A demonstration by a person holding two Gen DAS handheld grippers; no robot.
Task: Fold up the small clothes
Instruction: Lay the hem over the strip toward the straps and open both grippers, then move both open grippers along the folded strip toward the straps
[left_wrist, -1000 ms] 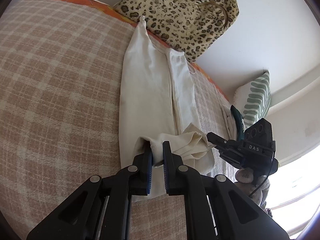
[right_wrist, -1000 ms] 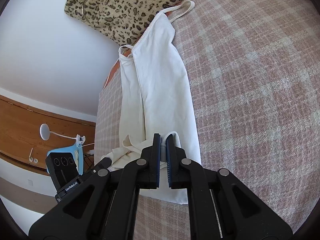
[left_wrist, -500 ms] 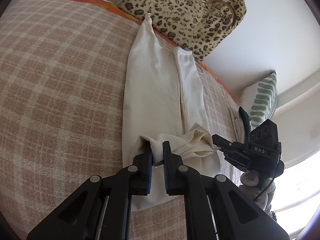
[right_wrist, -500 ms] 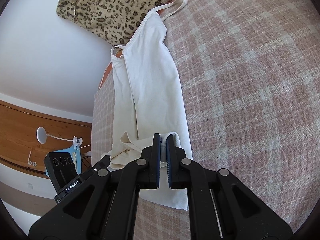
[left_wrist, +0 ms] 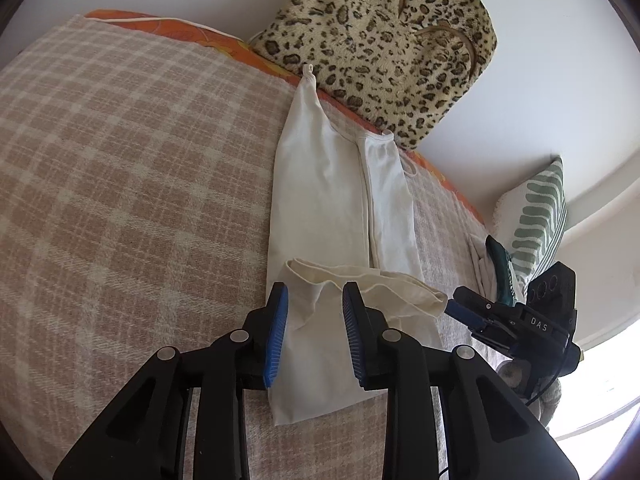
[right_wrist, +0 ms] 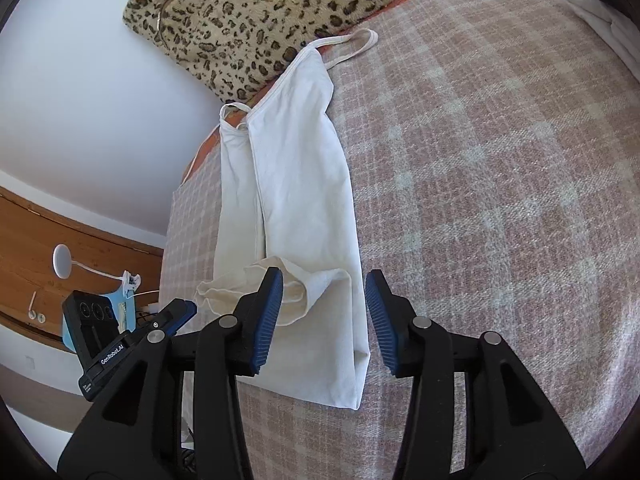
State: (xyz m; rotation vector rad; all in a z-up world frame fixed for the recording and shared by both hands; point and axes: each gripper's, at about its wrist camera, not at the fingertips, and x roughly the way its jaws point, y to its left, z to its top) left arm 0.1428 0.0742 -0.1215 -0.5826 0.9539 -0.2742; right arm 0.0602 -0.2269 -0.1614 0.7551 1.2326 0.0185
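Left wrist view shows a white strappy top (left_wrist: 320, 200) lying on a bed covered with a pink checked blanket (left_wrist: 120, 180). The top is folded lengthwise into a narrow strip, its long axis running from the near edge of the bed away toward the wall, with the thin straps at the far end beside a leopard-print bag (left_wrist: 380, 40). The hem end is turned back over the strip in a loose, crumpled flap. The left gripper (left_wrist: 314, 312) hovers at that flap; its jaws are opening, narrowly apart, with the cloth lying between the blue pads but no longer pinched. To the right, the right gripper (left_wrist: 460, 308) sits just beside the flap's other corner, near a green striped cushion (left_wrist: 536, 216).

In the right wrist view, the right gripper (right_wrist: 324, 300) has its jaws opening too, wider, straddling the near right edge of the top (right_wrist: 300, 180), pads clear of the fabric. The left gripper (right_wrist: 180, 312) appears at the left, near the flap.
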